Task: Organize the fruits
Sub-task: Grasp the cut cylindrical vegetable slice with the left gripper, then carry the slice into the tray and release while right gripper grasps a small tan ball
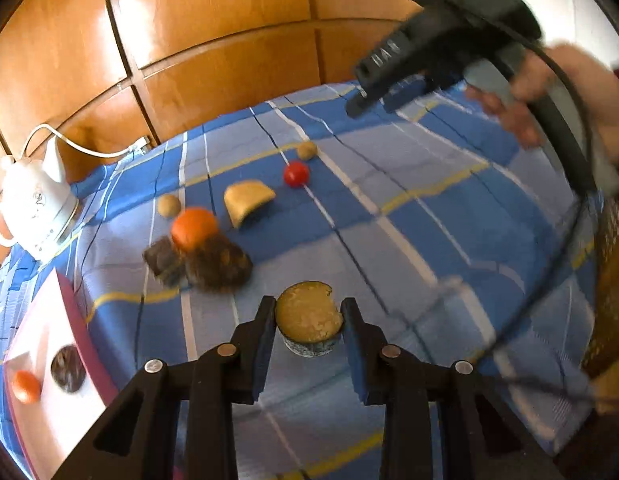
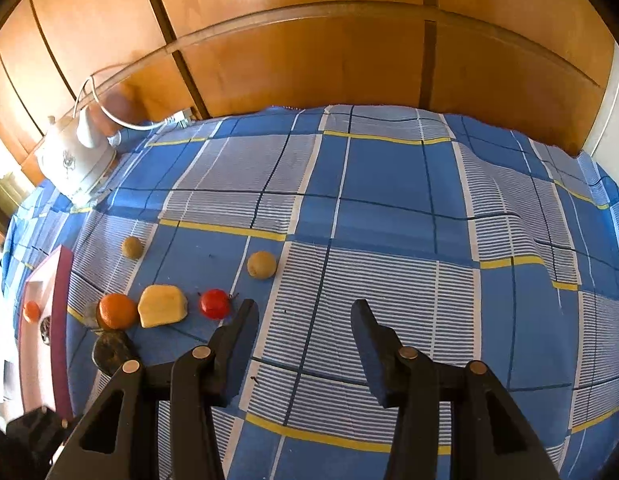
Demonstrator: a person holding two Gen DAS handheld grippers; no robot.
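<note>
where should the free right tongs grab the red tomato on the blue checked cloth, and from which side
Grip the red tomato across its round middle, coming down from above: it sits alone on the cloth, clear of the yellow wedge, so the open right tongs should fit either side.

Ahead of the gripper, a surface covered by a blue plaid cloth [image 2: 389, 200] with white and yellow stripes is backed by glossy orange-brown wooden panels [image 2: 309, 60], on which bright light is reflected, while a white wall strip [image 2: 607, 108] is seen far right.
</note>
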